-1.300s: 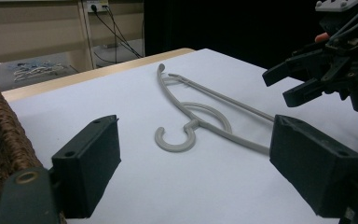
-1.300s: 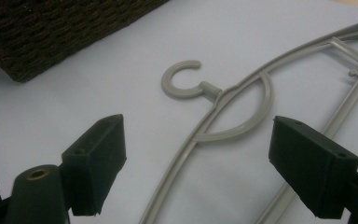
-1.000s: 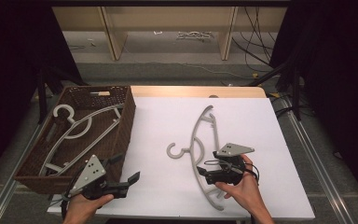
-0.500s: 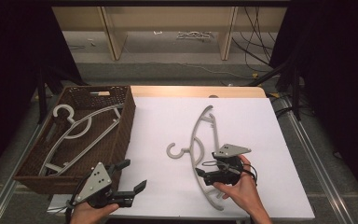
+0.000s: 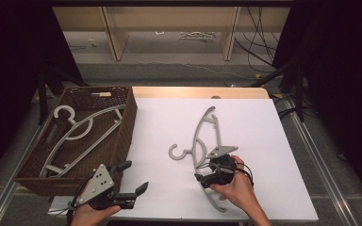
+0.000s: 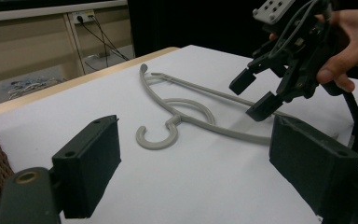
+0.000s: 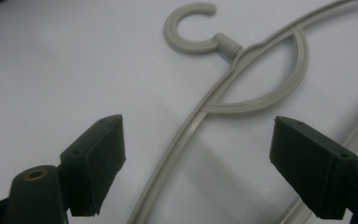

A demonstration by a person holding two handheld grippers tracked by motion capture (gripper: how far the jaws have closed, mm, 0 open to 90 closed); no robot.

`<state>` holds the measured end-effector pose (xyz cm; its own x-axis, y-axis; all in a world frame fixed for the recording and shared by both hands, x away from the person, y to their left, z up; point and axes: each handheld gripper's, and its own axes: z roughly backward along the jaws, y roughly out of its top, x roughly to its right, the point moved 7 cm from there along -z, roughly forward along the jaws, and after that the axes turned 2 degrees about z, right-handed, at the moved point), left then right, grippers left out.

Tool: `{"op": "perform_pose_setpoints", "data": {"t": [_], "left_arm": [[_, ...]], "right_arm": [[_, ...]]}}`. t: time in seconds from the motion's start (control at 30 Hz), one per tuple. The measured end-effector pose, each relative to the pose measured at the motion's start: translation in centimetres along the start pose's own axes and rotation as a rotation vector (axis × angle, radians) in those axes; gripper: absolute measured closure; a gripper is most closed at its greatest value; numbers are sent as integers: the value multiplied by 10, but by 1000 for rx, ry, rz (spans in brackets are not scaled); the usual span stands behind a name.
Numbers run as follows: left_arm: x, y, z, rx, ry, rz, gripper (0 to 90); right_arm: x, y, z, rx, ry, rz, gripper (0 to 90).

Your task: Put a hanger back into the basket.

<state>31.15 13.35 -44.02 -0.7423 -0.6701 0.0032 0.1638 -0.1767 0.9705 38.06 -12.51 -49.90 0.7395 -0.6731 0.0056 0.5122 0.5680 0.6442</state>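
Where the white-topped table point(image 5: 273, 141) meets its near edge, the left claw point(image 5: 134, 178) hovers close to the near-left corner, held in a hand point(image 5: 90, 214) and carrying a grey three-cornered plate point(image 5: 99, 180) on top; its two black jaws stand wide apart with nothing between them, and they point toward the middle of the table. Farther along the near edge, right of centre, the right claw point(image 5: 206, 181) sits low over the table in the other hand point(image 5: 238, 187), jaws likewise spread wide and gripping nothing. In the right gripper view those jaws straddle the lower arm of the pale grey plastic clothes hanger point(image 7: 242, 70) without touching it, the arm running up between them. That hanger point(image 5: 200, 141) lies flat on the white surface at about the middle of the table, its open hook point(image 5: 175, 153) turned toward the left edge and its long curved body stretching from the near edge toward the far edge. From the left gripper view the hanger point(image 6: 177, 114) lies ahead with the right claw point(image 6: 256, 93) poised just above one arm of it. Along the left edge stands a dark brown woven rectangular basket point(image 5: 128, 123), and inside it rests a second grey hanger point(image 5: 82, 129).
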Motion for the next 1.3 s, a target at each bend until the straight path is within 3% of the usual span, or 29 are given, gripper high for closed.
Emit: {"op": "perform_pose_setpoints", "data": {"t": [0.13, 0.3, 0.63, 0.73, 0.9, 1.07, 1.3], "left_arm": [[-2, -1, -1, 5, -2, 12, 162], [-1, -1, -1, 4, -6, 9, 164], [-2, -2, 0, -8, 1, 8, 166], [-3, -2, 0, -6, 3, 10, 167], [-3, -3, -1, -10, 2, 6, 169], [-3, -3, -1, -11, -1, 6, 170], [-3, -2, 0, -8, -4, 3, 172]], "right_arm": [[2, 1, -11, -39, -15, 20, 223], [1, 0, -19, -107, -15, 10, 241], [-5, 0, -35, -205, 27, 10, 368], [-4, 1, -34, -204, 23, 6, 385], [-1, 13, -34, -141, 12, 18, 392], [4, 21, -45, -145, 3, 11, 406], [9, 28, -60, -177, -17, 48, 433]]}}
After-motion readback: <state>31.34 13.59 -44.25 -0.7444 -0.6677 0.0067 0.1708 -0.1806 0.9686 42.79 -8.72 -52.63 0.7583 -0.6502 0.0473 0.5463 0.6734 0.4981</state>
